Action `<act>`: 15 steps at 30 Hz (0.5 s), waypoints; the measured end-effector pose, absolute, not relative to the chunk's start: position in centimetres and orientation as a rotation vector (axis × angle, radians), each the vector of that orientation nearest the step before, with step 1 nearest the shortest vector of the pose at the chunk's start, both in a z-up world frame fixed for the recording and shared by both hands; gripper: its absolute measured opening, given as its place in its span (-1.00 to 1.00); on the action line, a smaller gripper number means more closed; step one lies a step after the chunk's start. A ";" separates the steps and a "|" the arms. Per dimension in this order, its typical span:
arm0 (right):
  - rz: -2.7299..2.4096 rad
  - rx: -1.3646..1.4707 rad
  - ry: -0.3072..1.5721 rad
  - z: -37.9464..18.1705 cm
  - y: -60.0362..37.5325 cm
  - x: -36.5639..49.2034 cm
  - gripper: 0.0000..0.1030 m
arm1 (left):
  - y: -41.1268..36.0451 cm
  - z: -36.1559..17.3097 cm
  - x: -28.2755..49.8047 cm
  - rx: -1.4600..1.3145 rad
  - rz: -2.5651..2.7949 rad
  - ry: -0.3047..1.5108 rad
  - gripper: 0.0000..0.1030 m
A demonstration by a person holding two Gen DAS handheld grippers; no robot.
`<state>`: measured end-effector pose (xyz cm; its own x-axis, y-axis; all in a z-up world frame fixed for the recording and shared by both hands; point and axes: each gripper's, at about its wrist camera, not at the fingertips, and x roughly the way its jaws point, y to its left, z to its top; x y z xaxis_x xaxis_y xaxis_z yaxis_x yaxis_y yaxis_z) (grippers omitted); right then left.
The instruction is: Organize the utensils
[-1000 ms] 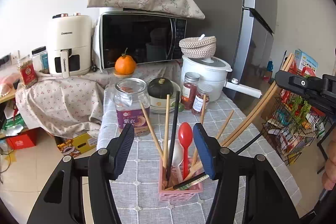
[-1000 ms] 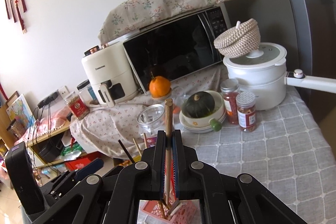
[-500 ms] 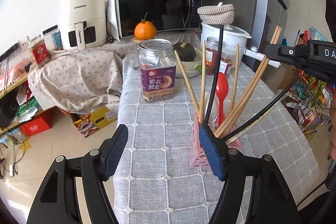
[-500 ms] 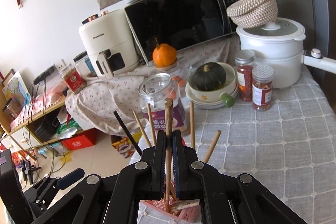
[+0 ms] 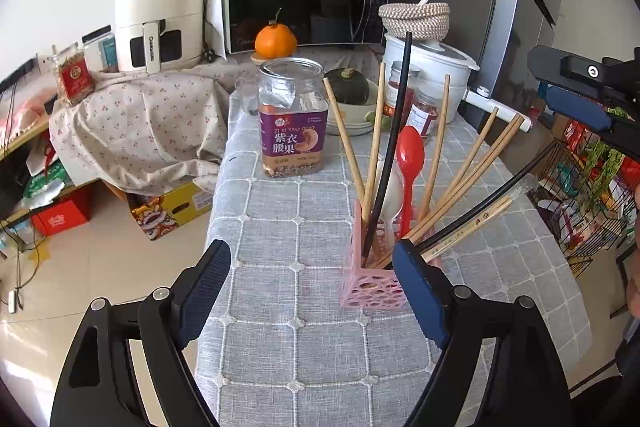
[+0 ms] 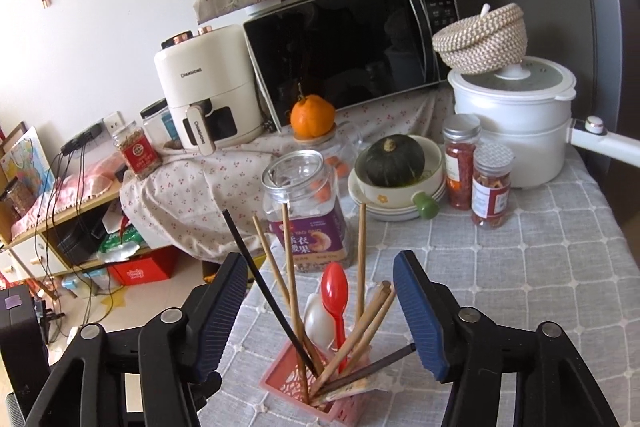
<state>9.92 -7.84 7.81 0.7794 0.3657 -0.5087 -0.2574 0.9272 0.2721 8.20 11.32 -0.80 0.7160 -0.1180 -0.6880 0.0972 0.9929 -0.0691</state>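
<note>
A pink perforated holder (image 5: pixel 368 291) (image 6: pixel 292 387) stands on the grey checked tablecloth (image 5: pixel 280 211). It holds several wooden chopsticks (image 5: pixel 374 147), black chopsticks (image 5: pixel 394 131), a red spoon (image 5: pixel 410 155) (image 6: pixel 334 287) and a white spoon (image 6: pixel 318 319). My left gripper (image 5: pixel 310 259) is low over the cloth, its jaws opening. The holder sits just inside its right finger (image 5: pixel 416 287), with no pad pressing on it. My right gripper (image 6: pixel 320 265) hovers above the holder with its jaws opening. The utensil tops rise between its pads untouched.
A nut jar (image 5: pixel 292 119), a bowl with a green pumpkin (image 6: pixel 396 163), two spice jars (image 6: pixel 490 183) and a white cooker (image 6: pixel 516 123) stand behind the holder. Microwave (image 5: pixel 304 3) and air fryer (image 5: pixel 160 15) are at the back. A wire rack (image 5: pixel 584 195) is beyond the right table edge.
My right gripper has opened and let go of the wooden chopstick, which now leans in the holder. My left gripper sank and spread wider, and the holder now lies by its right finger.
</note>
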 end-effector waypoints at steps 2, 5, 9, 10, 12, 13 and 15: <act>0.326 0.180 0.568 8.5 -8.8 8.8 0.47 | 10.9 -0.8 7.9 -0.033 -0.126 0.772 0.70; 0.297 0.174 0.542 9.6 -10.6 7.1 0.59 | 10.2 -0.7 7.4 -0.034 -0.126 0.779 0.73; 0.220 0.172 0.538 10.2 -13.2 4.9 0.76 | 8.7 -0.6 6.5 -0.019 -0.118 0.787 0.80; 0.200 0.173 0.549 10.1 -13.7 4.4 0.79 | 8.3 -0.6 6.3 -0.016 -0.112 0.792 0.83; 0.170 0.175 0.583 9.6 -14.7 3.8 0.81 | 7.5 -0.6 5.9 -0.014 -0.105 0.805 0.88; 0.158 0.177 0.603 9.2 -15.1 3.6 0.84 | 7.2 -0.6 5.7 -0.011 -0.100 0.812 0.91; 0.142 0.183 0.634 8.2 -15.9 3.0 0.89 | 6.4 -0.6 5.1 0.001 -0.092 0.817 0.95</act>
<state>3.04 -15.86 8.24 0.7969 0.1870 -0.5744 -0.0756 0.9743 0.2124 5.11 6.45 -0.56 0.6803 -0.0820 -0.7283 0.0825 0.9960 -0.0350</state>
